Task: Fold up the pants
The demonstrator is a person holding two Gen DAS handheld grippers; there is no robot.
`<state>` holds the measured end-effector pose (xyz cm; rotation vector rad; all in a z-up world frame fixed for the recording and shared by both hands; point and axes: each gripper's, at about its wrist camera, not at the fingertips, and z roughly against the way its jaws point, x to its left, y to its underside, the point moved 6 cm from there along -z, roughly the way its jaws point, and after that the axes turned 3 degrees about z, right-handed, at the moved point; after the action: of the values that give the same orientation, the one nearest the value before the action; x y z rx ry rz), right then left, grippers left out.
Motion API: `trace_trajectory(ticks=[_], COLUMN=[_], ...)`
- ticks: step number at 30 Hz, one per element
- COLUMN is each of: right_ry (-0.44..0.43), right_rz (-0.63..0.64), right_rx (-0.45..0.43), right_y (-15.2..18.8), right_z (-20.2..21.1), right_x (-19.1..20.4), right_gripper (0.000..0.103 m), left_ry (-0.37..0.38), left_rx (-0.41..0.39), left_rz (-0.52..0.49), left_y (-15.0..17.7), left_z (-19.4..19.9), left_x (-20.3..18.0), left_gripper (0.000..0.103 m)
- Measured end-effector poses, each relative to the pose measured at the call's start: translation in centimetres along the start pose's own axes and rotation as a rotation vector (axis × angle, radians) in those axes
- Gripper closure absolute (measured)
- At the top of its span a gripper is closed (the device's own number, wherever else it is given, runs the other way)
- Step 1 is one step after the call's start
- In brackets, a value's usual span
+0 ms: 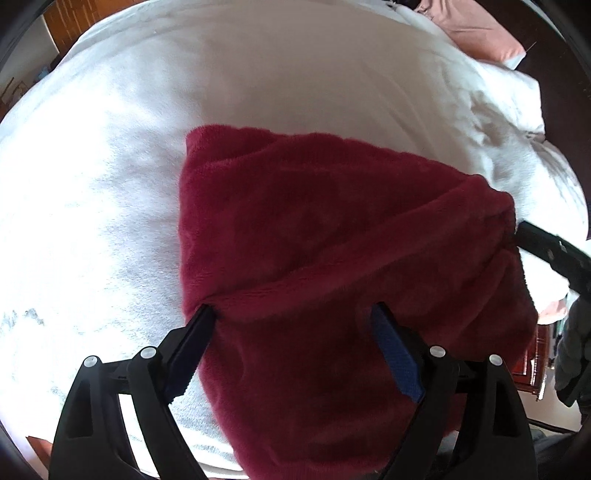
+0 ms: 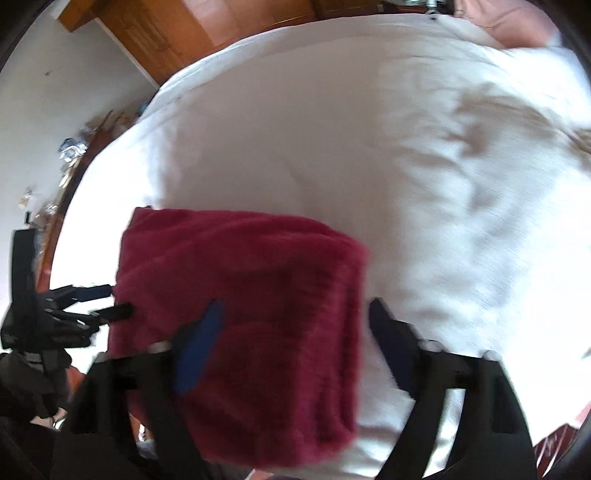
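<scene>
Folded pants on the bed, both tools spread wide, gripping nothing.
White bed cover (image 2: 332, 147) fills both views; wood furniture (image 2: 177, 33) past the far-left corner, pink pillow (image 1: 476, 33) at the far-right corner. Dark red pants (image 1: 332, 258) lie folded at the near edge. Left tool (image 1: 291, 314) and right tool (image 2: 295, 314) straddle them, pads not pressing.

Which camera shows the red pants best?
The left wrist view. The red pants are sharp there, with folds and fuzzy cloth easy to see. The right wrist view shows the whole folded bundle on the white bed, but blurred.
</scene>
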<state>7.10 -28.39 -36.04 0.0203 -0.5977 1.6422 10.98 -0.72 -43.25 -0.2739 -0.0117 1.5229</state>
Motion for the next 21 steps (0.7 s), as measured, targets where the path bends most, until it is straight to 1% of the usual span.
trace_trajectory(ticks=[2,4,5,8,10,14,16,17,21], right_ry=[-0.012,-0.062,-0.079,-0.142,-0.166,-0.214,-0.230,-0.249,-0.307], right_rz=[-0.042,-0.107,-0.129,-0.196,-0.216,-0.254,-0.275,-0.289,-0.349], right_rx=[0.033,0.092,0.107,0.158,0.181,0.219,0.232,0.239,0.254], right_y=[1.2,2.4,2.9,3.8,4.4,5.0,5.4,5.6,6.4], right_z=[-0.4,-1.7,-2.1,-4.3,-5.4,-7.1,-7.4,-7.6,-8.3], right_x=[-1.4,-2.4,-2.8,-3.5,-3.7,-4.1,-4.6,-4.7,-5.3], right_gripper=[0.018,0.018,0.018,0.018,0.018,0.012,0.009,0.007,0.007], left_ry=[0.014,0.015,0.013,-0.007,-0.019,0.019,0.064,0.076,0.124], left_rx=[-0.012,-0.029,-0.033,-0.054,-0.060,-0.044,-0.027,-0.021,0.003], left_rz=[0.001,0.003,0.007,0.051,0.098,0.175,0.201,0.205,0.224], left_y=[0.6,0.4,0.4,0.0,-0.2,-0.3,-0.2,0.0,1.0], left_z=[1.2,2.1,2.3,2.5,2.4,1.0,0.0,-0.3,-1.8], left_x=[0.2,0.7,0.9,2.6,4.0,6.5,7.1,6.9,6.6], left_gripper=[0.018,0.018,0.018,0.017,0.018,0.016,0.014,0.013,0.007])
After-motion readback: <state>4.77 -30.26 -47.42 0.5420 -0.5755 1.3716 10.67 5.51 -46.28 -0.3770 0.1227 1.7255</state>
